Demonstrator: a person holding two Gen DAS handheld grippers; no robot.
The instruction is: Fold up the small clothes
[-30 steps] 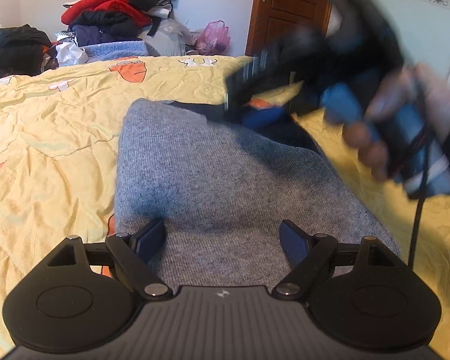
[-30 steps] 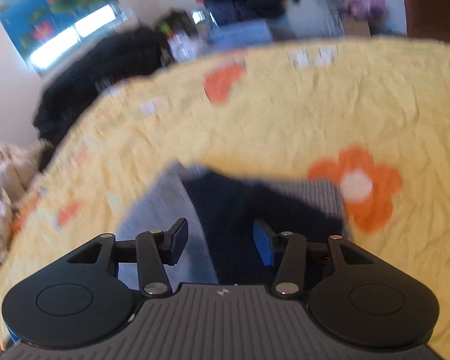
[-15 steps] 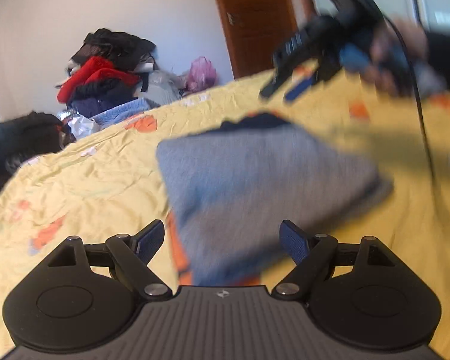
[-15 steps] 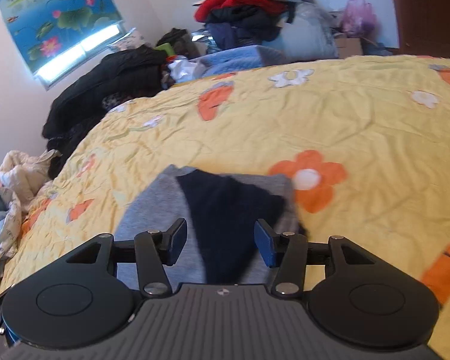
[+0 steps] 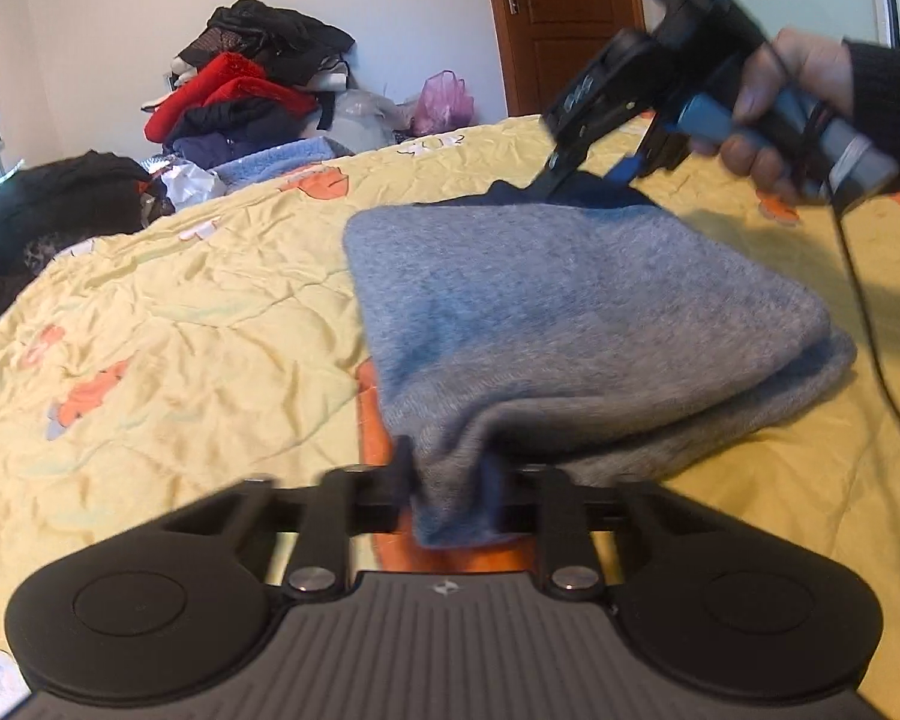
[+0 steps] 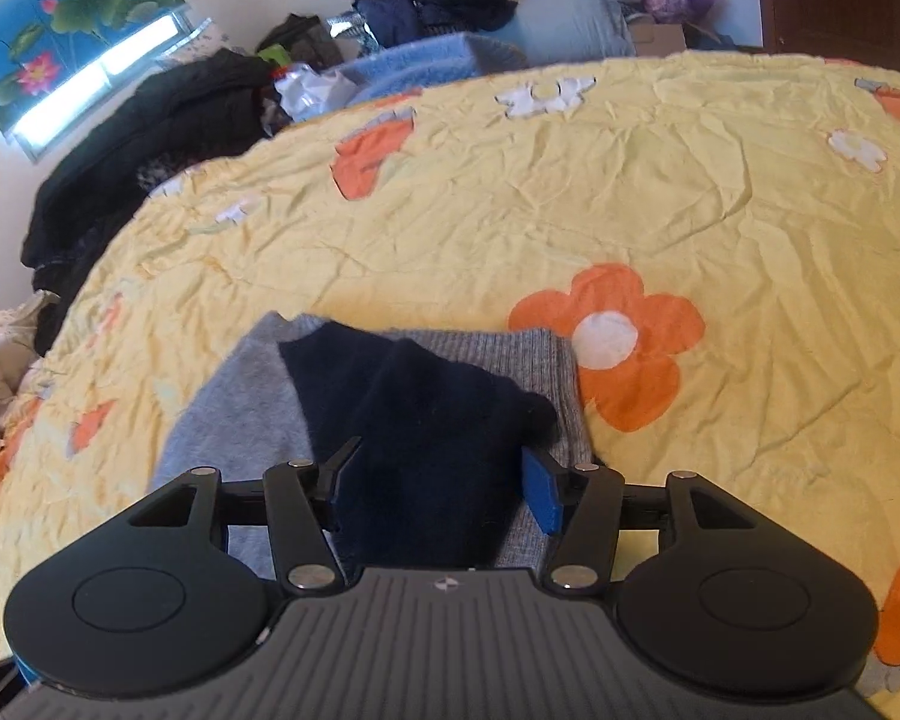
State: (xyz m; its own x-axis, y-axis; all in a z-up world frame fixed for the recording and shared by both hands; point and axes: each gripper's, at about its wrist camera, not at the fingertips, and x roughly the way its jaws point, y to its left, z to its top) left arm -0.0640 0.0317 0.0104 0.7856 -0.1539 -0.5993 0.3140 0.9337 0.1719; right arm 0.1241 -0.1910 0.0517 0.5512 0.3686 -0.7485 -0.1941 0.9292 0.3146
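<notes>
A folded grey sweater (image 5: pixel 558 312) with a navy sleeve (image 6: pixel 426 420) lies on the yellow flowered bedspread (image 5: pixel 180 324). My left gripper (image 5: pixel 450 474) sits at the sweater's near corner, its jaws closing, and a fold of grey knit is pinched between the fingers. At the sweater's far edge a hand (image 5: pixel 774 102) holds my right gripper (image 5: pixel 591 177), which points down over the navy part. In the right wrist view the right gripper (image 6: pixel 441 486) straddles the navy sleeve with its jaws opening, and the blue pad (image 6: pixel 540 498) stands off the cloth.
A heap of red, black and blue clothes (image 5: pixel 240 90) is piled against the far wall. Black garments (image 6: pixel 150 138) lie at the bed's left side. A brown door (image 5: pixel 564 24) and a pink bag (image 5: pixel 444 99) stand behind the bed. The right gripper's cable (image 5: pixel 870 324) hangs down.
My left gripper has gone from wide open to pinching the sweater's near corner. The right gripper has dropped closer to the navy part and its fingers have spread a little.
</notes>
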